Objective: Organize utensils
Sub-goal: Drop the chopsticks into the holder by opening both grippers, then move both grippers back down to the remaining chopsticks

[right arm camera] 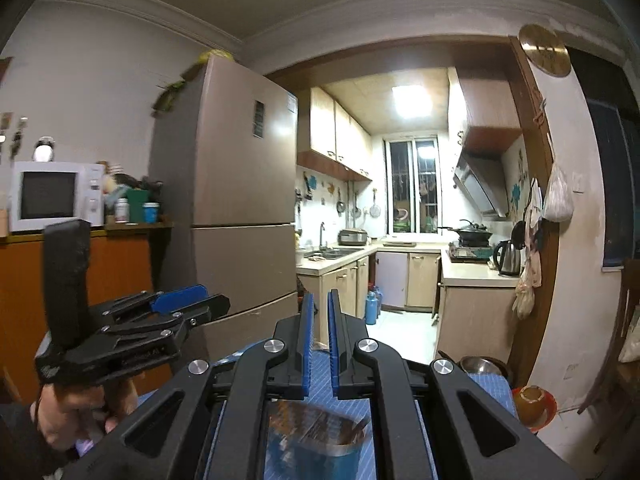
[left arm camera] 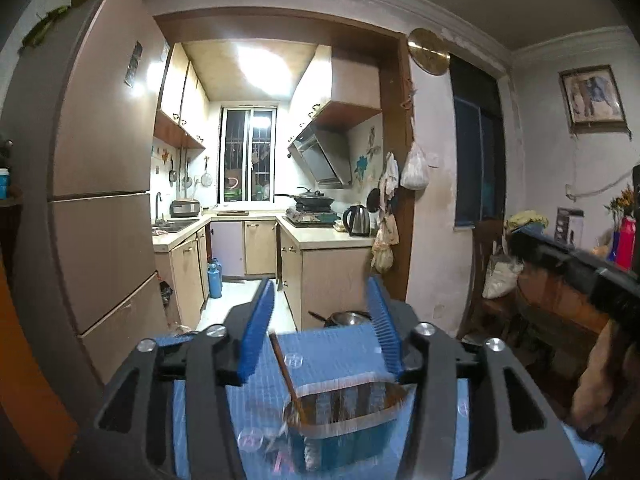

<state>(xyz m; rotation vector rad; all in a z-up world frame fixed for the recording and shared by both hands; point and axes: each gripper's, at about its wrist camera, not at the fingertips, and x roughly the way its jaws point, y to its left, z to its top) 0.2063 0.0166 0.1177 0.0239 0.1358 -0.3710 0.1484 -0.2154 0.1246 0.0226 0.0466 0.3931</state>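
A blue holder (left arm camera: 344,436) with a shiny rim stands on the blue-covered table (left arm camera: 332,344), just below my left gripper (left arm camera: 320,284). A brown wooden handle (left arm camera: 282,368) leans out of the holder toward the left finger. The left gripper's blue pads (left arm camera: 256,328) stand apart and nothing is pressed between them. In the right wrist view my right gripper (right arm camera: 320,296) is shut, empty, and hovers over the same holder (right arm camera: 320,452). A hand (right arm camera: 76,412) carries the left gripper (right arm camera: 212,300) at the left. The holder's contents are blurred.
A metal bowl (right arm camera: 482,364) sits at the table's far edge, and an orange bowl (right arm camera: 534,404) lies to the right. A tall fridge (right arm camera: 236,208) and a microwave (right arm camera: 52,196) on an orange cabinet stand to the left. The kitchen lies ahead. A dark wooden table (left arm camera: 560,300) is on the right.
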